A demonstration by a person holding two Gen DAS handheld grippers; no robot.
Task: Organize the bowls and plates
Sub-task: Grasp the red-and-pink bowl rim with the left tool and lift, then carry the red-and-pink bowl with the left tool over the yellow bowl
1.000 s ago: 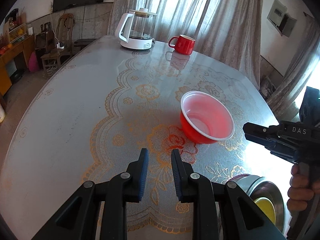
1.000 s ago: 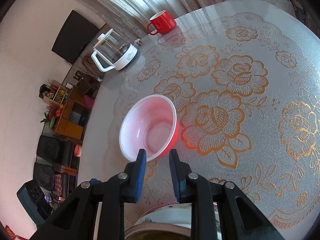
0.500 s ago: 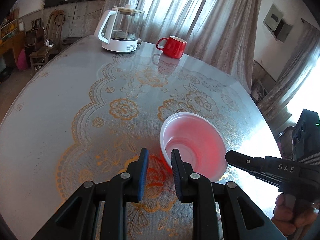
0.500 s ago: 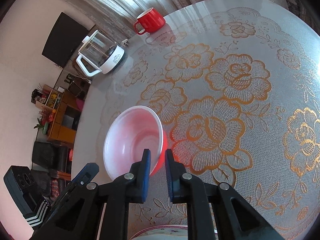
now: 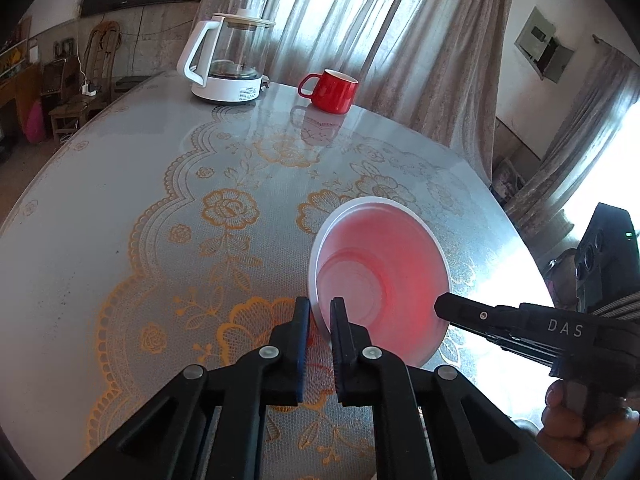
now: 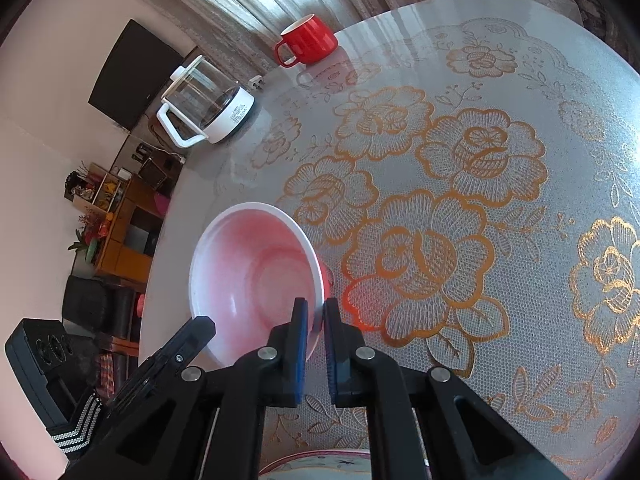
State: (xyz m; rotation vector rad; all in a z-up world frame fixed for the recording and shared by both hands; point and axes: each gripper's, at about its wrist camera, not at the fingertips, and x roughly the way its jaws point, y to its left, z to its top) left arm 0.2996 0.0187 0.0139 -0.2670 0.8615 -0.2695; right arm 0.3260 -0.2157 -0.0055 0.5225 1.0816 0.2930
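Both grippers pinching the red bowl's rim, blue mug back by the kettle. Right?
Not quite: the mug is red, not blue, as the left wrist view shows. The rest holds: the left gripper and right gripper each straddle the red bowl rim, and the mug stands beside the kettle.

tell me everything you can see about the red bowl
The red bowl is round, red outside, pale pink-white inside with a white rim, and looks like thin plastic. It is empty and tilted. Both grippers pinch its rim: the left gripper on one side, the right gripper on the opposite side. Below it is the lace-patterned table.
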